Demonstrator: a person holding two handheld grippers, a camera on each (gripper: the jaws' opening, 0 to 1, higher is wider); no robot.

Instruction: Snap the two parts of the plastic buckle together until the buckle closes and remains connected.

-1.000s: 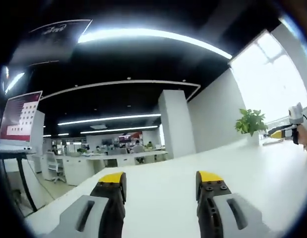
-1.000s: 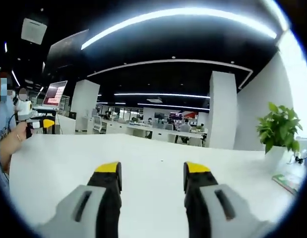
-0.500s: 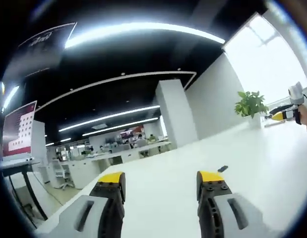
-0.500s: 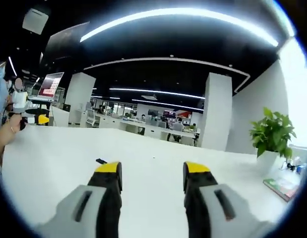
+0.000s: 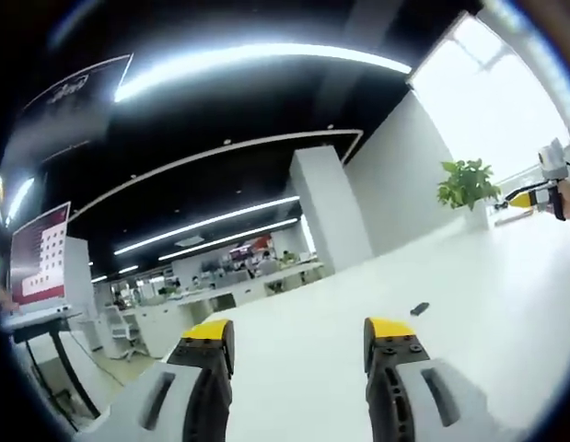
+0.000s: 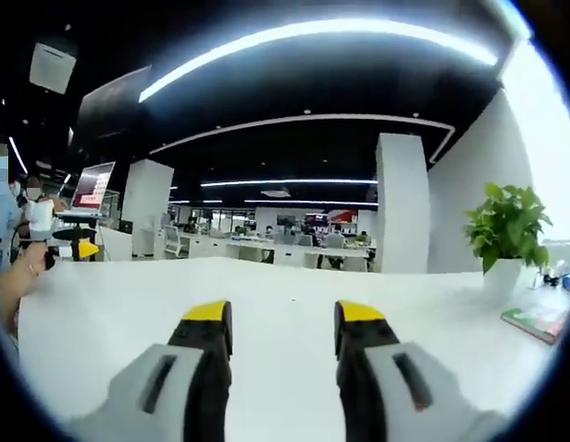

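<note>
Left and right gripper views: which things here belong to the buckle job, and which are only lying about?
For the job:
- small dark piece on the table, probably a buckle part
- left gripper, open
- right gripper, open

Lying about:
- plant
- book
- laptop

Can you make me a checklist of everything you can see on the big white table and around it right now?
Surface: white table, wide, mostly bare.
Job's things: small dark piece lying on the table, too small to tell if it is a buckle part.
Clutter: book near the potted plant.
Grippers: left gripper open, holding nothing, above the table; right gripper open, holding nothing.
Cables: nothing seen.
Surroundings: open office with desks, white pillar, monitor, bright window, ceiling light strips.
</note>
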